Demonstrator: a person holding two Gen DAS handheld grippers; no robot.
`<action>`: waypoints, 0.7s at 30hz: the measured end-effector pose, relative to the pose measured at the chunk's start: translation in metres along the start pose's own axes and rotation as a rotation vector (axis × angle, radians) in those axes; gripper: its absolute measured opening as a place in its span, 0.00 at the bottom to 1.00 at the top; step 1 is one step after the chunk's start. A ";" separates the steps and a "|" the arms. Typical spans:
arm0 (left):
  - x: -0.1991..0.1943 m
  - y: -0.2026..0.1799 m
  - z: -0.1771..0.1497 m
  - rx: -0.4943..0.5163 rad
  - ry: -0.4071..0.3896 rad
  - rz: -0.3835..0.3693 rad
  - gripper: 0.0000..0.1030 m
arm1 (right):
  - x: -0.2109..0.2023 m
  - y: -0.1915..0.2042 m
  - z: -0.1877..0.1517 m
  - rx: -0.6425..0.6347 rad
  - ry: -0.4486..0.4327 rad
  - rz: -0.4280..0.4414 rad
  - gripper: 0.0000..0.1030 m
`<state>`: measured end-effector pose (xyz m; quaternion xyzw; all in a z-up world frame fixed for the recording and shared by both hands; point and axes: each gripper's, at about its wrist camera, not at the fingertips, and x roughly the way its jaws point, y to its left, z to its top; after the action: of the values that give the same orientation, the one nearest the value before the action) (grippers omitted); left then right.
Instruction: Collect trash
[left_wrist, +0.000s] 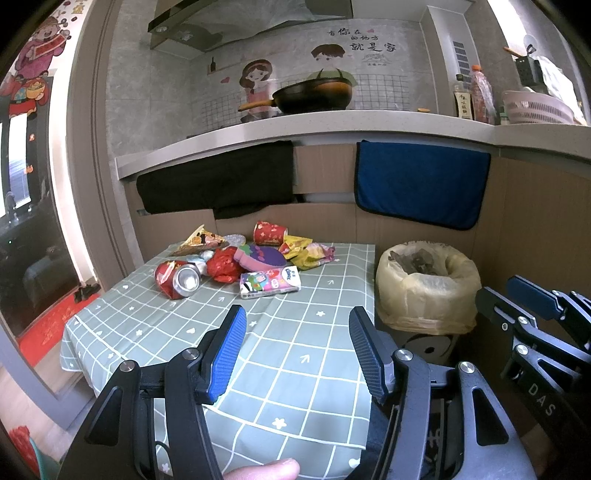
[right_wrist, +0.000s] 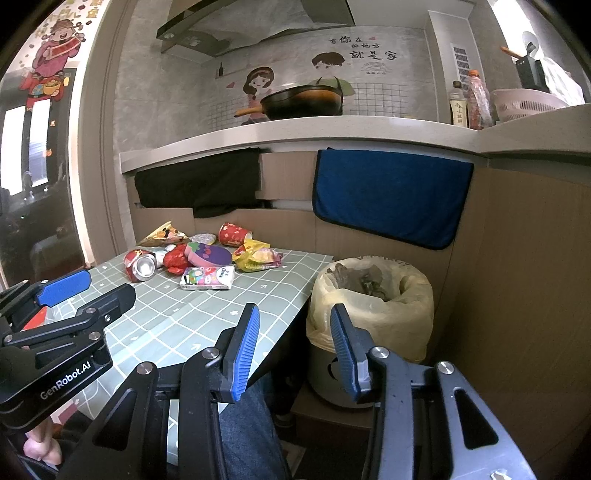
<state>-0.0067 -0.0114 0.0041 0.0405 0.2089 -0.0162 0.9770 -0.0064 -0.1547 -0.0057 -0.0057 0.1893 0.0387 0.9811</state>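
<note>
A heap of trash lies at the far end of the green checked table (left_wrist: 295, 354): a crushed red can (left_wrist: 177, 278), a tissue packet (left_wrist: 269, 282), a red paper cup (left_wrist: 269, 232), yellow wrappers (left_wrist: 306, 253), a purple pouch (left_wrist: 258, 256) and a triangular wrapper (left_wrist: 201, 240). My left gripper (left_wrist: 297, 321) hovers open over the near part of the table, nothing between its fingers. My right gripper (right_wrist: 293, 319) stands open past the table's right edge, in front of the bin (right_wrist: 373, 306) with a yellowish liner. The can (right_wrist: 140, 264) and packet (right_wrist: 208, 277) also show in the right wrist view.
The bin (left_wrist: 424, 284) stands on the floor right of the table and holds some dark scraps. A kitchen counter (left_wrist: 295, 129) with a wok (left_wrist: 314, 96) runs behind, a black cloth (left_wrist: 218, 177) and a blue towel (left_wrist: 421, 184) hanging from it. A person's leg in jeans (right_wrist: 243, 424) shows below.
</note>
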 end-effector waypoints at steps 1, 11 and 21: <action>0.000 0.000 0.000 -0.002 0.001 -0.001 0.57 | 0.000 0.000 0.000 -0.001 0.001 -0.001 0.37; 0.023 0.025 0.019 -0.029 0.033 -0.056 0.57 | 0.015 -0.008 0.010 -0.011 -0.011 -0.011 0.37; 0.087 0.071 0.046 -0.051 0.025 -0.003 0.57 | 0.084 0.004 0.060 -0.083 -0.049 0.044 0.37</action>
<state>0.0950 0.0539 0.0148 0.0154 0.2216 -0.0120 0.9750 0.0935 -0.1426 0.0188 -0.0414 0.1636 0.0683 0.9833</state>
